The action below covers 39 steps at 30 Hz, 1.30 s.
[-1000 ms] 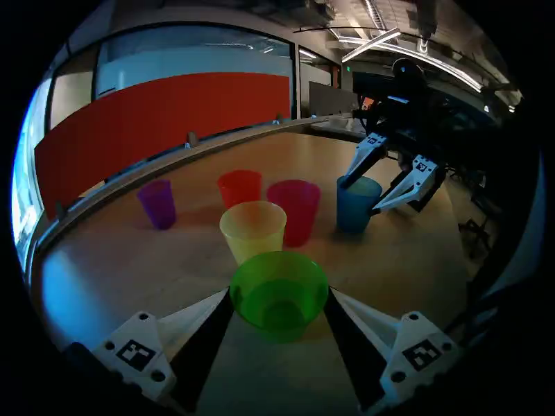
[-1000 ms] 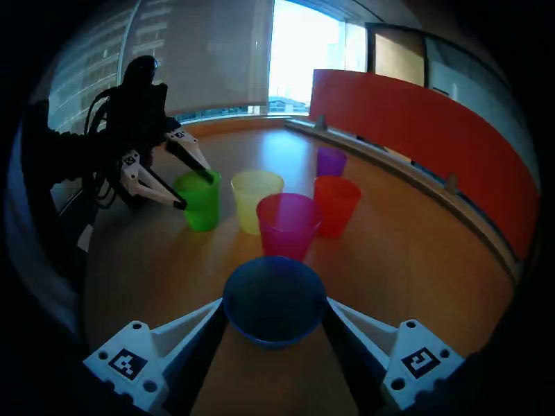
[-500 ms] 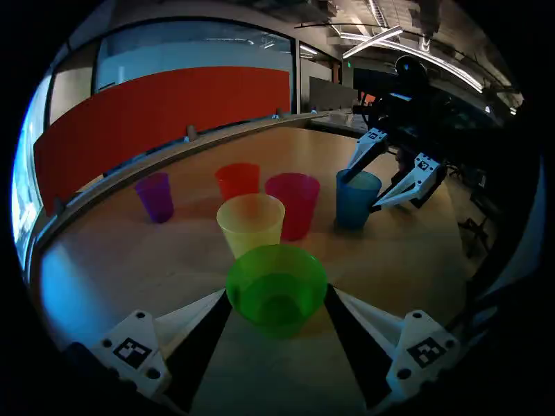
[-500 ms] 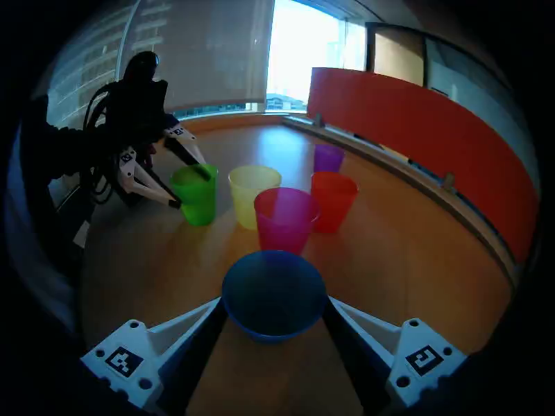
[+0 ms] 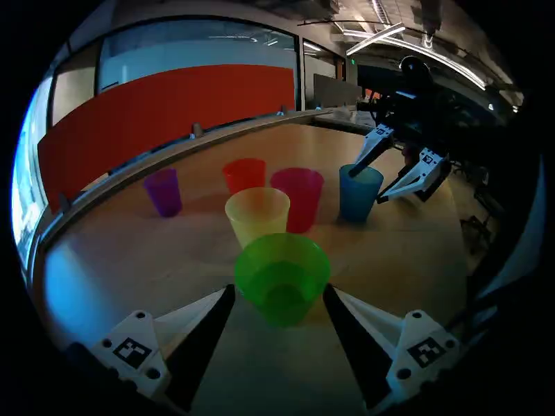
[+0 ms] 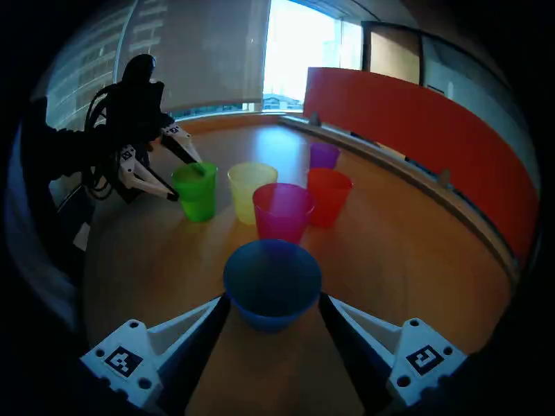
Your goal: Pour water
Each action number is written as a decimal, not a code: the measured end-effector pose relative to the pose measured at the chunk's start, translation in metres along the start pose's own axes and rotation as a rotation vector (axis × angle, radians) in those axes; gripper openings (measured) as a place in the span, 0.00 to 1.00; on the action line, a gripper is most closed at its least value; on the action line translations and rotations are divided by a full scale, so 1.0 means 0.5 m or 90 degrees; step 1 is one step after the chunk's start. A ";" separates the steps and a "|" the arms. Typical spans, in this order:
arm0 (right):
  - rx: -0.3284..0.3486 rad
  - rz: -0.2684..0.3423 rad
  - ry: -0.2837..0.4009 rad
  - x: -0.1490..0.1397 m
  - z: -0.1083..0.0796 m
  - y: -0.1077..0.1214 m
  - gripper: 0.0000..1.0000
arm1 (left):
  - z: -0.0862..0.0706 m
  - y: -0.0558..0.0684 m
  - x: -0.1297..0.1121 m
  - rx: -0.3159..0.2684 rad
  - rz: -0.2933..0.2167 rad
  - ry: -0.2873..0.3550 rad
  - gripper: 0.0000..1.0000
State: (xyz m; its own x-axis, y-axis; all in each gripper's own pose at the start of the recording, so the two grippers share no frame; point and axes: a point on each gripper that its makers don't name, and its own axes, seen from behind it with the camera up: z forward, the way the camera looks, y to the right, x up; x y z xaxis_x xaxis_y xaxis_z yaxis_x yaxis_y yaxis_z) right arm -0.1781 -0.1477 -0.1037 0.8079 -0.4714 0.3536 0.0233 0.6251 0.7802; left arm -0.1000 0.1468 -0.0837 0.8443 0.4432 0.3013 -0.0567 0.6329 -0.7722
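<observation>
Slid forward, upright green cup (image 5: 281, 277) clenched in left tool (image 5: 279, 287), blue cup (image 6: 272, 281) in right tool (image 6: 272, 297).

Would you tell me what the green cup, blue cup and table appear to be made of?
The green cup looks like translucent glossy plastic: light glows through its wall. The blue cup seems the same plastic, smooth-rimmed. The table looks like polished wood or laminate: it reflects window light.

In the left gripper view, the yellow cup (image 5: 257, 215), magenta cup (image 5: 297, 197) and red cup (image 5: 244, 175) crowd the centre just beyond the green cup (image 5: 282, 277). The blue cup (image 5: 360, 201) and right gripper (image 5: 365, 187) block the upper right. Bare surface (image 5: 118, 270) lies open at lower left.
</observation>
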 end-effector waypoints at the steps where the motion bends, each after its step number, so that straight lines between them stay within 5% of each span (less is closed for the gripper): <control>1: -0.002 0.001 0.000 -0.002 -0.004 0.001 0.99 | -0.003 0.000 -0.002 0.001 0.000 -0.001 0.94; 21: -0.086 0.046 0.005 -0.048 -0.077 0.054 0.99 | -0.071 -0.030 -0.033 0.059 -0.012 -0.009 0.94; 31: -0.163 0.090 0.040 -0.031 -0.109 0.112 0.99 | -0.106 -0.100 -0.022 0.134 -0.052 0.016 0.94; 39: -0.266 0.114 0.094 0.012 -0.140 0.189 0.99 | -0.130 -0.173 -0.001 0.206 -0.087 0.057 0.94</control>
State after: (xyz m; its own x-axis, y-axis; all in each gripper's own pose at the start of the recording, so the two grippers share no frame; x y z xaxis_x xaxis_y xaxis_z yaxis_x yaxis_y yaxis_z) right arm -0.1298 -0.0479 -0.0639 0.8952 -0.2588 0.3629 0.0864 0.8995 0.4284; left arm -0.0608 0.0506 -0.0532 0.8982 0.2927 0.3281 -0.0944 0.8572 -0.5063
